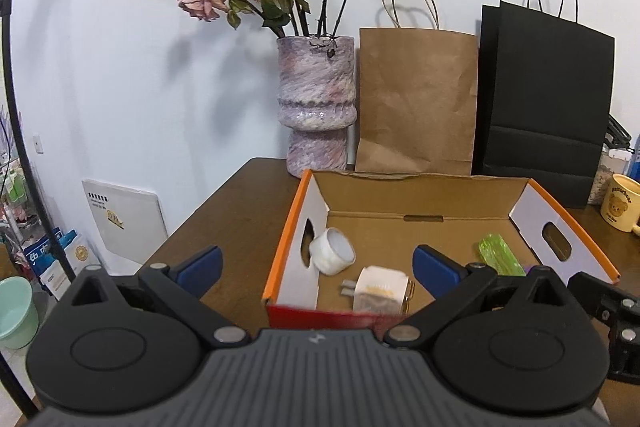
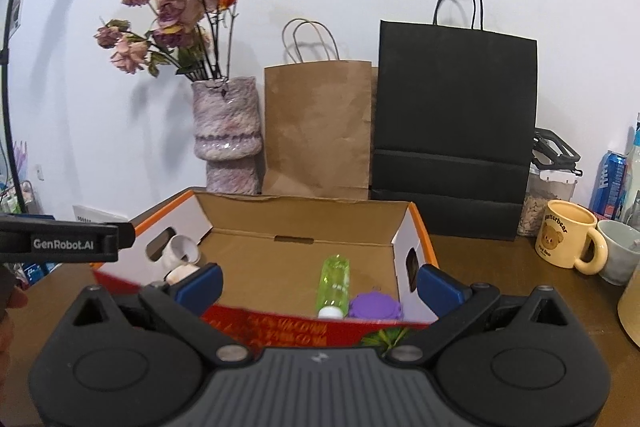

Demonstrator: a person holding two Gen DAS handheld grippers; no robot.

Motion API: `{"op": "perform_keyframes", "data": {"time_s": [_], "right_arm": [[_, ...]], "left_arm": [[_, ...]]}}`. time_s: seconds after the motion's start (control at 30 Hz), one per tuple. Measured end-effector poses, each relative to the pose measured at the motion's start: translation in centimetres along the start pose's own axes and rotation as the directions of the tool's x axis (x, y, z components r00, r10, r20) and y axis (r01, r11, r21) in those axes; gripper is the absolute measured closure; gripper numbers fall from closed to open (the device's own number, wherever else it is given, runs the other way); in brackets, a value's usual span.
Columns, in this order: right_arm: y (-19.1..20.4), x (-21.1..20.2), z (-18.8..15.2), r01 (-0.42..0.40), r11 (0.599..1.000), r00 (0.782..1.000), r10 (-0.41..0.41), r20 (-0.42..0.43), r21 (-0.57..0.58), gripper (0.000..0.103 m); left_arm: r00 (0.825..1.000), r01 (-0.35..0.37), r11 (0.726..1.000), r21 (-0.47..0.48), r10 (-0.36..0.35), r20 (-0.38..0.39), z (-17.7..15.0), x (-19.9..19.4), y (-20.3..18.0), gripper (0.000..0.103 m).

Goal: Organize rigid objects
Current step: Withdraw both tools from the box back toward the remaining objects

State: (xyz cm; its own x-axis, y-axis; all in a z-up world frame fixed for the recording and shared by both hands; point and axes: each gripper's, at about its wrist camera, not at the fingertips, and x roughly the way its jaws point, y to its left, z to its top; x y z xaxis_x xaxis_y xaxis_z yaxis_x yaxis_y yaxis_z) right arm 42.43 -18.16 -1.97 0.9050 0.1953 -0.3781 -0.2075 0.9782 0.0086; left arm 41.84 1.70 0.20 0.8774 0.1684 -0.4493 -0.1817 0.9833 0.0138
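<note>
Cardboard box [image 1: 400, 227] on the table holds the sorted items.
Only the right view shows the purple disc [image 2: 374, 305]; the left shows the white charger [image 1: 380, 291]. Both the left gripper [image 1: 318, 269] and right gripper [image 2: 320, 281] gape wide and empty, box at twelve o'clock.

2 paper bags [image 2: 316, 131], 2 mugs [image 2: 568, 239], 1 box [image 2: 288, 223], 1 vase [image 2: 226, 131].

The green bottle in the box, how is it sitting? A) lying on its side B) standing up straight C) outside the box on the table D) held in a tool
A: the green bottle lies flat on the floor of the box, its white cap toward the camera, beside a purple thing; neither tool touches it.
</note>
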Motion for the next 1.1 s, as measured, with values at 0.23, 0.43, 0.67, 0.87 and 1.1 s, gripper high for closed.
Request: {"op": "perform_keyframes", "data": {"time_s": [0.23,0.43,0.67,0.87,1.1], "right_arm": [[1.3,-2.7,-1.5,-0.002,1.000,1.000,0.002,-0.012,-0.014,0.000],[2.3,-5.0,-3.0,-0.007,1.000,1.000,0.006,-0.024,-0.022,0.000],[3.2,-7.2,-4.7,-0.011,0.999,0.999,0.009,-0.048,-0.038,0.000],[4.0,-8.6,-6.3,-0.016,0.999,0.997,0.012,-0.074,-0.047,0.000],[5.0,-9.6,-8.1,-0.036,0.998,0.993,0.029,-0.117,-0.055,0.000]], "left_arm": [[1.000,0.000,1.000,-0.009,0.000,0.001,-1.2,-2.7,1.5,0.000],[1.000,0.001,1.000,0.010,-0.001,-0.003,-2.7,-4.8,2.2,0.000],[1.000,0.007,1.000,0.018,-0.007,-0.014,-4.5,-6.8,3.2,0.000],[0.999,0.010,1.000,0.024,-0.009,-0.039,-6.3,-7.9,4.0,0.000],[0.998,0.021,0.999,0.035,-0.019,-0.066,-8.5,-9.2,4.7,0.000]]}}
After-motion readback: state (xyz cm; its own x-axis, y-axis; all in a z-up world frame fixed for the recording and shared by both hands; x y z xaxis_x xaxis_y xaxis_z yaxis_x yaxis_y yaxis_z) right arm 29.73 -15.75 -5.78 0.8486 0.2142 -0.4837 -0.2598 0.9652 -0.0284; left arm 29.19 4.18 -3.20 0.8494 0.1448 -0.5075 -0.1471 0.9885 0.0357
